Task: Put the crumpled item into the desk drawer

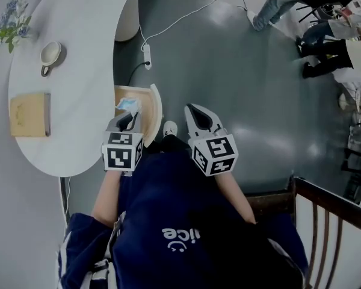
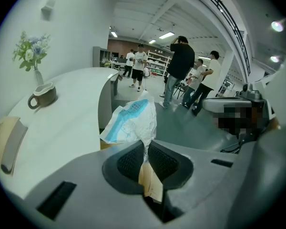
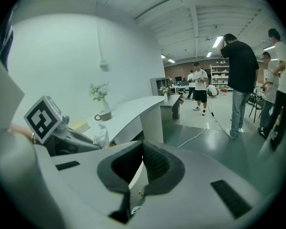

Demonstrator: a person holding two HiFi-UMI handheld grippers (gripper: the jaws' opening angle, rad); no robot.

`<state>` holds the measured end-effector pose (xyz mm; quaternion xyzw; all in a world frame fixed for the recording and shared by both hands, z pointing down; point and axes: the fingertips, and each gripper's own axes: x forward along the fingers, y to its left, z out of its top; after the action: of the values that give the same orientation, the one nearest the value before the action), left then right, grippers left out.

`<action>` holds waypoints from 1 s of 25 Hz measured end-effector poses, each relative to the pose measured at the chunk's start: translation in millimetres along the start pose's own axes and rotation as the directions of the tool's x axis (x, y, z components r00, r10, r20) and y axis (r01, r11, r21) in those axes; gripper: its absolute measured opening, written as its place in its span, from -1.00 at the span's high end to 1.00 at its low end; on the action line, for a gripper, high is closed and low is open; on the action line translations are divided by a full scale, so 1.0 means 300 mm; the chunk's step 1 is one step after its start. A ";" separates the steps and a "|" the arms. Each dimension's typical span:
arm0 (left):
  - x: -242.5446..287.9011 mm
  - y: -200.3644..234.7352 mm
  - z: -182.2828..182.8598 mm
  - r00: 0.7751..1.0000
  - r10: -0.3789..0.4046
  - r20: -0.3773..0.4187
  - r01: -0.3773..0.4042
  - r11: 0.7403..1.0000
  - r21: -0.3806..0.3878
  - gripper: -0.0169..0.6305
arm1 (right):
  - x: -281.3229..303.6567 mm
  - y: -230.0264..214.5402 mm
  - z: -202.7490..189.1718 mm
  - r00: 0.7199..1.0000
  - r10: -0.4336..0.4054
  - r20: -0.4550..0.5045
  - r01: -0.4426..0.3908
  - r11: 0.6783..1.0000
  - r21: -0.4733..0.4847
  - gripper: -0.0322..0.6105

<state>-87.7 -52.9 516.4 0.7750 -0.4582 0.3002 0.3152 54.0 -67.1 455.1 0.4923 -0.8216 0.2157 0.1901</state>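
My left gripper [image 1: 129,115] is shut on the crumpled item [image 1: 127,104], a white wrapper with blue print. It hangs just over the open desk drawer [image 1: 154,103], whose wooden inside shows under the white desk [image 1: 78,95]. In the left gripper view the wrapper [image 2: 131,120] sticks up from between the closed pads [image 2: 128,162], and a strip of it trails back toward the camera. My right gripper [image 1: 191,109] hovers to the right of the drawer, above the floor, shut with nothing in it [image 3: 143,149]. The right gripper view also shows the wrapper [image 3: 101,136].
On the desk stand a mug [image 1: 50,54], a tan book [image 1: 30,114] and a vase of flowers [image 1: 11,20]. A power strip and cable [image 1: 147,56] lie on the grey floor. A wooden chair [image 1: 325,203] is at the lower right. Several people [image 2: 181,66] stand farther off.
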 end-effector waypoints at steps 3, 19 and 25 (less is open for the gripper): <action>0.047 0.008 -0.031 0.999 -0.009 -0.039 0.007 0.998 -0.060 0.85 | 0.012 0.014 -0.004 0.999 0.037 -0.025 -0.038 0.998 -0.041 0.88; 0.243 0.043 -0.170 0.984 -0.030 -0.178 0.016 0.997 -0.081 0.85 | 0.059 -0.001 -0.061 0.996 0.050 -0.075 -0.043 0.996 0.083 0.88; 0.324 0.065 -0.192 0.980 -0.036 -0.198 0.019 0.996 -0.091 0.85 | 0.075 -0.002 -0.098 0.993 0.020 -0.115 -0.014 0.998 0.055 0.88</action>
<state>-76.4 -67.0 629.6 0.7325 -0.4265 0.3512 0.3977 47.6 -67.9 491.5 0.4769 -0.8072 0.2676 0.2220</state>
